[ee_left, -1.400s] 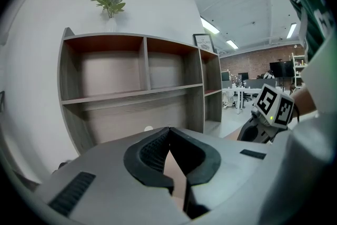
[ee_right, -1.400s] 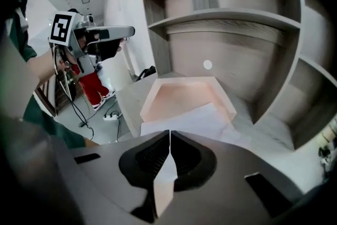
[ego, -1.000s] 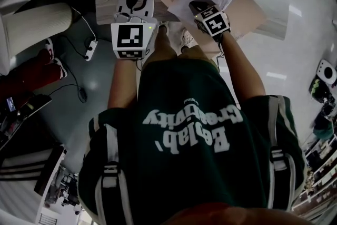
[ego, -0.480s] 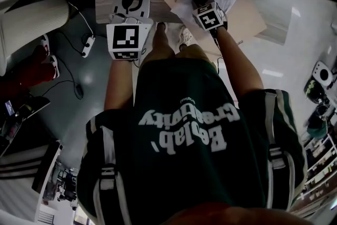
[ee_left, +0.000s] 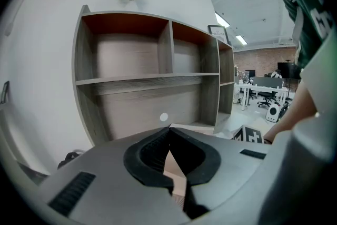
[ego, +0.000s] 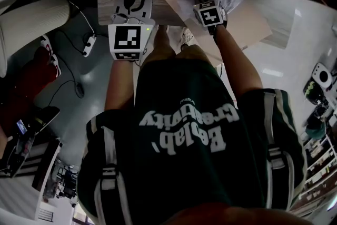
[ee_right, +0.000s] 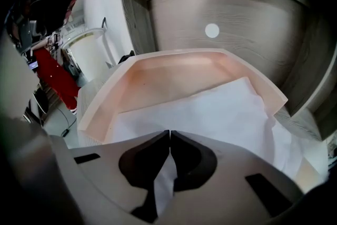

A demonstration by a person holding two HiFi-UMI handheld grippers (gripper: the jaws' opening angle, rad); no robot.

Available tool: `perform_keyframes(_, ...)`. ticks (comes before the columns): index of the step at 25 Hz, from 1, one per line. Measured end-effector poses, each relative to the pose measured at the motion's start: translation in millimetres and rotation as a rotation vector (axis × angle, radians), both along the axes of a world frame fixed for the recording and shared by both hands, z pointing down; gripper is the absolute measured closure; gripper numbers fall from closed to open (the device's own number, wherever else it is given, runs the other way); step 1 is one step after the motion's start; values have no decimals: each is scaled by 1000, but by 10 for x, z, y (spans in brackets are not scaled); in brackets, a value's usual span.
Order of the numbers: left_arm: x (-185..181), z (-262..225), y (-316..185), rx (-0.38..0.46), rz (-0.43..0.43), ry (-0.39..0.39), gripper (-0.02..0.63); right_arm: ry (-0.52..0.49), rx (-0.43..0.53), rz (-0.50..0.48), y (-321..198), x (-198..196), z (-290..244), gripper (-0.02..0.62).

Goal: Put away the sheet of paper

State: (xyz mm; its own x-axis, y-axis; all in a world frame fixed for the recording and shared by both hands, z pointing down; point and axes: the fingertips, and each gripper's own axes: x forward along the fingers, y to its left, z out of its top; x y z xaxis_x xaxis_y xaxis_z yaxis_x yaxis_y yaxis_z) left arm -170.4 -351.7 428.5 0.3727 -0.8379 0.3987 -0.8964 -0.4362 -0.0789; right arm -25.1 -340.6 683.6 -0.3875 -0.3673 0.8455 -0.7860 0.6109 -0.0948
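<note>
I see a matt white sheet of paper (ee_right: 210,113), faintly creased, smooth peach tray (ee_right: 158,74), matt grey plastic right gripper (ee_right: 169,133), grainy matt wood shelf (ee_left: 137,105), glossy floor (ego: 295,76) at right.

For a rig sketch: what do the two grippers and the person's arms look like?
Both the left gripper and right gripper have light grey, tapering jaws with black pads, and each carries a cube with black-and-white square markers. A small green light shows by the left cube. The person wears a dark green short-sleeved shirt with white stripes at the sleeves.
</note>
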Motion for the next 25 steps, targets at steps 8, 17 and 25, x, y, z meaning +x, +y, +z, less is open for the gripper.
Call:
perform_keyframes(8,-197,53,-45,-17,-20,1,588,-31,17,-4,-247,-318,-8,558)
perform_keyframes(17,-278,122,-88,-32,-14,14,588,-55,148,45,-381,-109,-390,558)
perform_keyframes(25,-256,173,-139,-43,8,40,588,78,42,101,-125,503,-157,558)
